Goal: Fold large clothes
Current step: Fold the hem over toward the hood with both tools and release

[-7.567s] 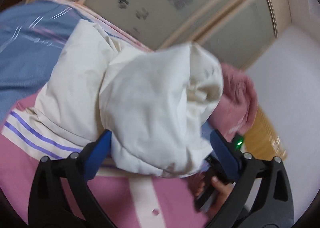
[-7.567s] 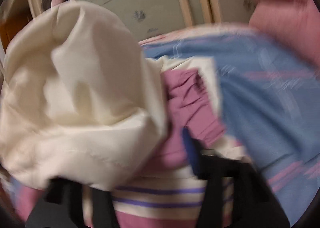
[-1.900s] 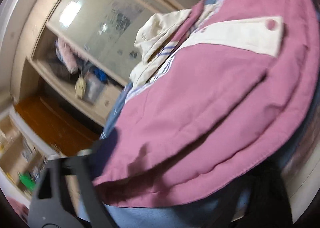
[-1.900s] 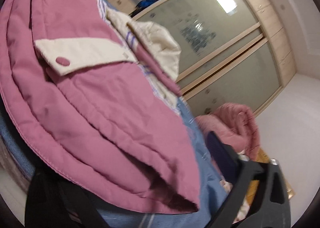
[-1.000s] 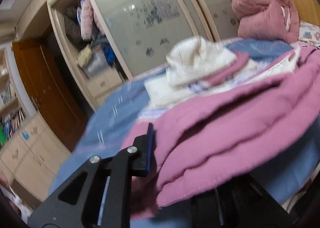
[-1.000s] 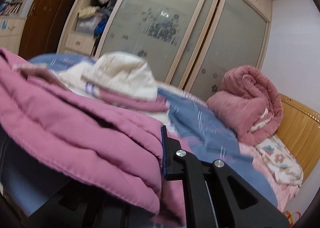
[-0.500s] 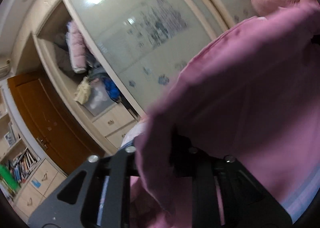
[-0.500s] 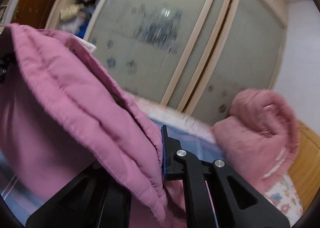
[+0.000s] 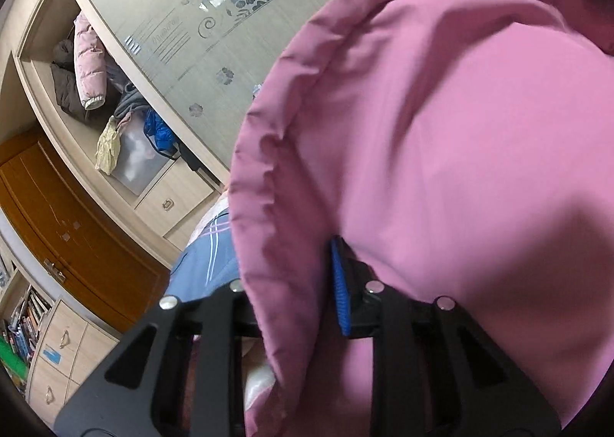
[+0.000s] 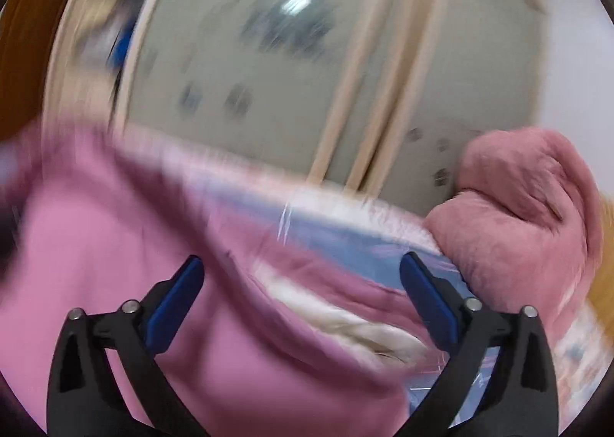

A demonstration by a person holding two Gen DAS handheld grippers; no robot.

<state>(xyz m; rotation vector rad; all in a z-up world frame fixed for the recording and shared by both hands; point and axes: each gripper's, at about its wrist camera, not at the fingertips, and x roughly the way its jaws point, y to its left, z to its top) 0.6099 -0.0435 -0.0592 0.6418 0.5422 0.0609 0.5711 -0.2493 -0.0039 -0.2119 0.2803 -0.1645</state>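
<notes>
1 pink garment (image 9: 441, 130), 1 rolled quilt (image 10: 518, 214), 2 grippers (image 9: 307, 283) (image 10: 303, 291).

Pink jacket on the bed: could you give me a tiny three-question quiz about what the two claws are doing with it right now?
1. True or false: the left claw is shut on the pink jacket.
2. The right claw is: A) open, B) shut on the jacket, C) out of view.
3. Fill in: beyond the right claw, a rolled pink ______ sits on the bed.

Key: 1 true; 2 A; 3 blanket.
</notes>
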